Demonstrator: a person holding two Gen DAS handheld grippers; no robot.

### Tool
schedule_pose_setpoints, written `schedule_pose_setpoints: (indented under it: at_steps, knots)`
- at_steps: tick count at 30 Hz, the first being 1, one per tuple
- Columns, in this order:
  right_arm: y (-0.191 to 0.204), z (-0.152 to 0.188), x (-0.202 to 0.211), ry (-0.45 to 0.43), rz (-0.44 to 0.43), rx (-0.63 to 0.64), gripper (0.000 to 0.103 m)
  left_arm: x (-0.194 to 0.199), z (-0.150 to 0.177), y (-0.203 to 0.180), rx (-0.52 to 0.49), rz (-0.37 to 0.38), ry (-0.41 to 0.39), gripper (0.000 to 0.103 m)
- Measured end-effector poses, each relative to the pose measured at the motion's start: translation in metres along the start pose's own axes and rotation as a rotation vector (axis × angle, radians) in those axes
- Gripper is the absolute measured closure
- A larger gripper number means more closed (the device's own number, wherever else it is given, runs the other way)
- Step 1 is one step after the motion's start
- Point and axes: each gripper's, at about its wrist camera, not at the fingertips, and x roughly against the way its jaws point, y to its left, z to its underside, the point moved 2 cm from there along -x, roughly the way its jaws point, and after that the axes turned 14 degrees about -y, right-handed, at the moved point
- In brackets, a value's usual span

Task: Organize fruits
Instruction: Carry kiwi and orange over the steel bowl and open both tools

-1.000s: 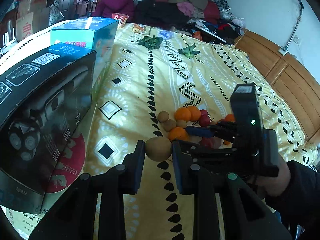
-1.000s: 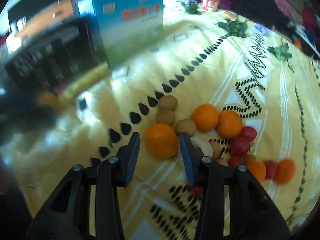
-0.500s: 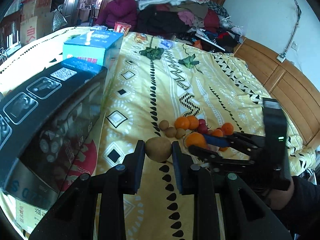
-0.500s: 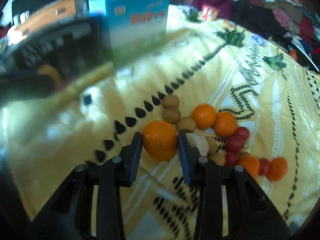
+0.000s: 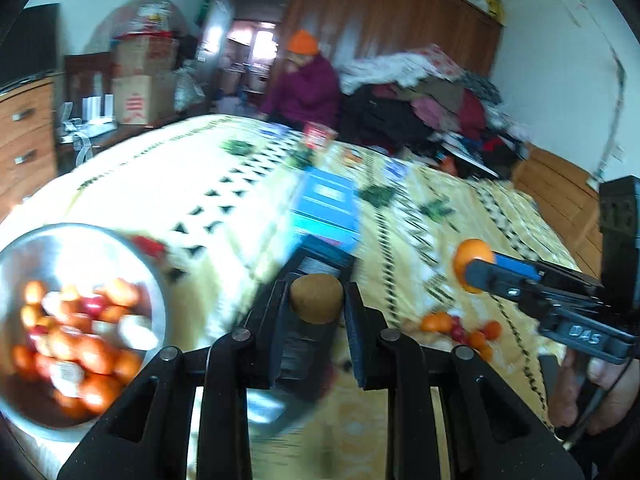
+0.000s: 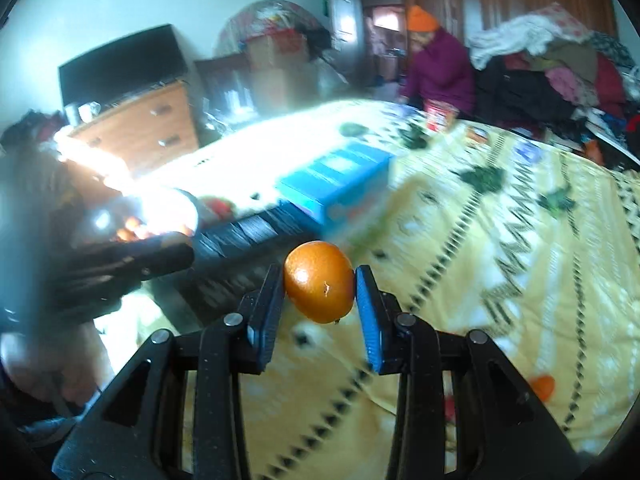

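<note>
My left gripper (image 5: 316,300) is shut on a brown kiwi (image 5: 316,297), held up above the yellow bedspread (image 5: 408,220). At the lower left of the left wrist view sits a metal bowl (image 5: 158,280) with several oranges and red fruits inside. My right gripper (image 6: 320,280) is shut on an orange (image 6: 319,280); from the left wrist view that gripper (image 5: 476,270) shows at the right with the orange (image 5: 472,254) at its tip. A small pile of loose fruits (image 5: 460,328) lies on the bed below it. The bowl (image 6: 188,210) appears washed out by glare in the right wrist view.
A blue carton (image 5: 328,210) and a black box (image 5: 316,258) lie on the bed between the bowl and the fruit pile. A person in a purple jacket (image 5: 308,88) sits beyond the far edge, beside heaped clothes (image 5: 420,96). A wooden dresser (image 6: 140,128) stands to the left.
Both grippers have risen from the bed with their fruits and swung left. The right one closed on the orange and lifted it. The bowl has come into view.
</note>
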Motion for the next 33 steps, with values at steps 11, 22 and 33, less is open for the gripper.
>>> schedule_pose_setpoints:
  at_steps: [11,22,33]
  knots:
    - [0.149,-0.036,-0.085,0.045,-0.255,0.058,0.066,0.034,-0.013,0.200,0.174,-0.363,0.024,0.076]
    - [0.217,0.009,-0.158,0.274,-0.386,-0.024,0.066,0.047,0.015,0.257,0.255,-0.455,0.061,0.076]
    - [0.240,0.017,-0.188,0.347,-0.381,-0.033,0.065,0.035,0.021,0.259,0.234,-0.432,0.112,0.055]
